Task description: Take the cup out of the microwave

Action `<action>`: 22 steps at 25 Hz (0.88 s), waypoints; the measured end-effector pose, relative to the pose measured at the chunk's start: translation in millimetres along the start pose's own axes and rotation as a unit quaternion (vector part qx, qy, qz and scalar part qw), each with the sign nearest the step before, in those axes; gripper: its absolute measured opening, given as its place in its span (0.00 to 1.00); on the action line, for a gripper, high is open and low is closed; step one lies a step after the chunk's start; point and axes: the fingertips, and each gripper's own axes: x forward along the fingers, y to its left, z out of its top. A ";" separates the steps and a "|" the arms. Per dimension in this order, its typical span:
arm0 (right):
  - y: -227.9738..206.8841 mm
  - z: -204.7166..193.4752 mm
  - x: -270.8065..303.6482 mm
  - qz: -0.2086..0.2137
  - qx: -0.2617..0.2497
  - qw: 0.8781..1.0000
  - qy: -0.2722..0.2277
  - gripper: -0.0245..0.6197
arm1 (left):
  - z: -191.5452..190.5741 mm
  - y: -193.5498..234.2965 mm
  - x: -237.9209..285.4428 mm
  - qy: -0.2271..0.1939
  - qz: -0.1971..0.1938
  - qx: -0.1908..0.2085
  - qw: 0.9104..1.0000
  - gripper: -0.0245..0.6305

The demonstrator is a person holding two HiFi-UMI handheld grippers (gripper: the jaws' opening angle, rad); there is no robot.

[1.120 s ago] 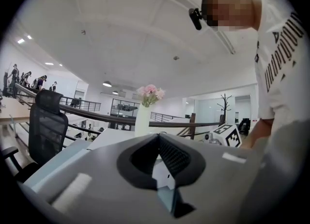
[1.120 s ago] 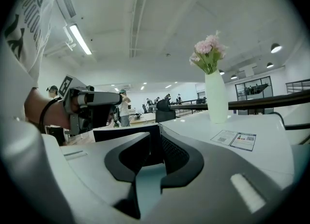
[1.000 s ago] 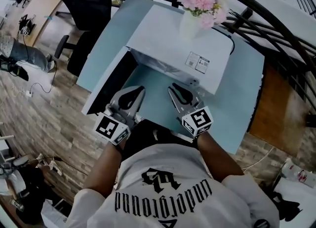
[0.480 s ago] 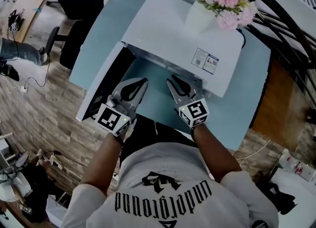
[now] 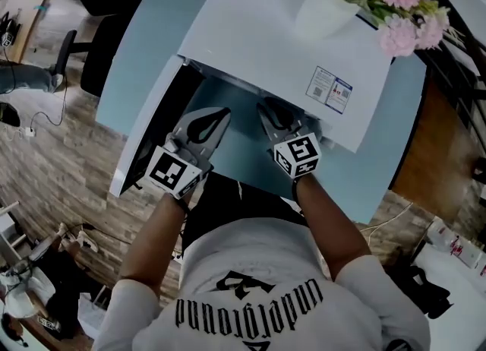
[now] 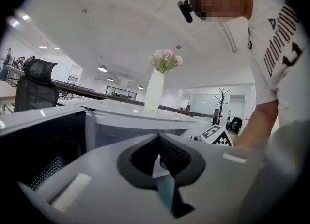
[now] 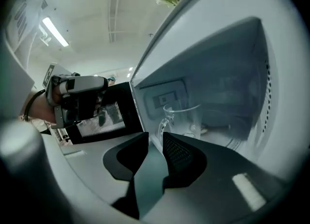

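A clear glass cup [image 7: 183, 117] with its handle to the left stands inside the white microwave [image 5: 266, 30], visible only in the right gripper view. The microwave's dark door [image 5: 148, 133] hangs open to the left. My right gripper [image 7: 155, 135] points into the cavity just short of the cup, open by a narrow gap, nothing between its jaws. In the head view the right gripper [image 5: 272, 108] reaches the opening's edge. My left gripper [image 5: 215, 114] is beside it in front of the opening, shut and empty, jaws touching at the tips [image 6: 158, 138].
The microwave sits on a light blue table [image 5: 383, 167]. A white vase of pink flowers [image 5: 326, 7] stands on top of the microwave. A black office chair [image 5: 99, 53] is left of the table, over a wood floor. A dark railing runs at the right.
Both grippers have moved forward toward the microwave opening. The right gripper's tips have now reached under the microwave's front edge. The open door has not moved.
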 end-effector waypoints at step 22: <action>-10.2 -8.2 52.3 0.005 -0.035 0.999 0.014 0.10 | -29.3 28.4 0.4 0.017 0.004 -0.031 0.999 0.11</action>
